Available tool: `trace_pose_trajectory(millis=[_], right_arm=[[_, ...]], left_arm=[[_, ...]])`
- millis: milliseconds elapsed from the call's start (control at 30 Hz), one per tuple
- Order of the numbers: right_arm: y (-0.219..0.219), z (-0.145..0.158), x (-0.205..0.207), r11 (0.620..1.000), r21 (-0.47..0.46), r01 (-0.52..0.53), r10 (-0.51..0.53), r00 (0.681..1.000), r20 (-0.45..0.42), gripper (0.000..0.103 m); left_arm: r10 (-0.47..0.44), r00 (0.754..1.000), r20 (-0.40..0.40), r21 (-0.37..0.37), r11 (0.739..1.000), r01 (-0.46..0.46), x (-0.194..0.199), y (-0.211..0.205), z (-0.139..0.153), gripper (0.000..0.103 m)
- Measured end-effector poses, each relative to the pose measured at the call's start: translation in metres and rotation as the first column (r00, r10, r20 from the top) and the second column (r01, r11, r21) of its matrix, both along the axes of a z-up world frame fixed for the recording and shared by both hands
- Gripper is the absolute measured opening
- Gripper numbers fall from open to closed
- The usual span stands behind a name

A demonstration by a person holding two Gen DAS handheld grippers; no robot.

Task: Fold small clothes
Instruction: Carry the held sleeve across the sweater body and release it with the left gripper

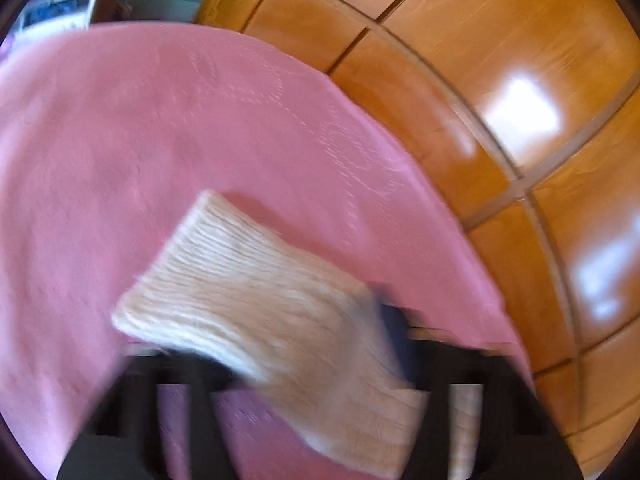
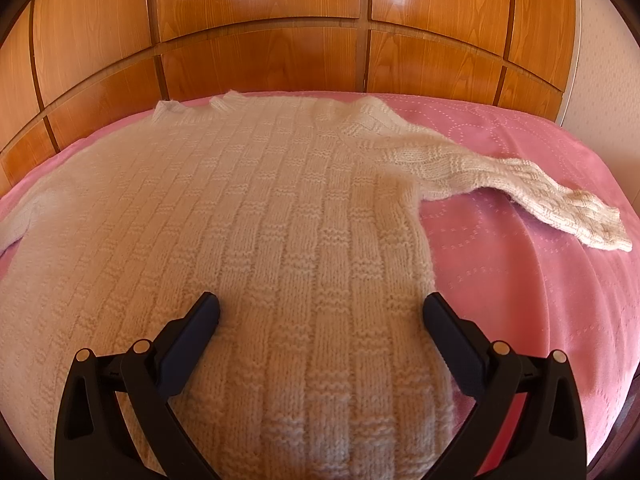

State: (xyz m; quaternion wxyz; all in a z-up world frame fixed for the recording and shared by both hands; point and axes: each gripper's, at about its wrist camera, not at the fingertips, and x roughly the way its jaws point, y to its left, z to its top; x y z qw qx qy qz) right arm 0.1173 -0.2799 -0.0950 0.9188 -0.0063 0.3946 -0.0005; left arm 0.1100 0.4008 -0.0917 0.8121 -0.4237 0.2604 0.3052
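In the left wrist view everything is smeared by motion blur. A cream ribbed sleeve (image 1: 260,304) of the sweater runs on a slant, its cuff end ahead and to the left of the left gripper (image 1: 320,400) and its other end passing down between the fingers toward the lower right, where it is cut off by the frame. A dark fingertip shows just at the sleeve's right edge, but the blur hides the contact, so I cannot tell whether the fingers are pinching the sleeve or merely spread around it. Beneath lies the pink bedspread (image 1: 120,160), with the wooden headboard (image 1: 500,100) beyond the fingers to the right.

In the right wrist view the picture is sharp. The cream knitted sweater (image 2: 240,208) lies flat on the pink bedspread (image 2: 520,280), its long axis running straight ahead from the fingers, neck end far and hem near, the hem hidden below the frame. The right gripper (image 2: 320,308) has its fingers spread wide, over the lower body of the sweater, holding nothing. The left sleeve is cut off at the left edge. The other sleeve (image 2: 500,184) stretches ahead and right of the fingers, cuff pointing down-right. The wooden headboard (image 2: 260,20) stands beyond the far end.
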Motion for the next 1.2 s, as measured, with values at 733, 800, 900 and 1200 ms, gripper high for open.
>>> trace_pose_trajectory(millis=[733, 800, 900, 1200], right_arm=[[0.000, -0.001, 0.000, 1.000, -0.007, 0.007, -0.007, 1.000, 0.005, 0.101], [0.000, -0.001, 0.000, 1.000, -0.005, 0.007, -0.007, 1.000, 0.007, 0.101], [-0.001, -0.001, 0.000, 1.000, 0.001, 0.006, -0.006, 1.000, 0.008, 0.101], [-0.002, -0.002, -0.001, 1.000, 0.011, 0.006, -0.006, 1.000, 0.012, 0.101]], left_arm=[[-0.484, 0.874, 0.054, 0.371, 0.822, 0.432, 0.100, -0.211, 0.119, 0.006], [-0.533, 0.845, 0.041, 0.383, 0.790, 0.479, 0.108, -0.238, 0.118, 0.006], [-0.596, 0.803, 0.027, 0.385, 0.747, 0.542, 0.118, -0.279, 0.115, 0.006], [-0.744, 0.668, -0.027, 0.400, 0.604, 0.689, 0.125, -0.388, 0.098, 0.006]])
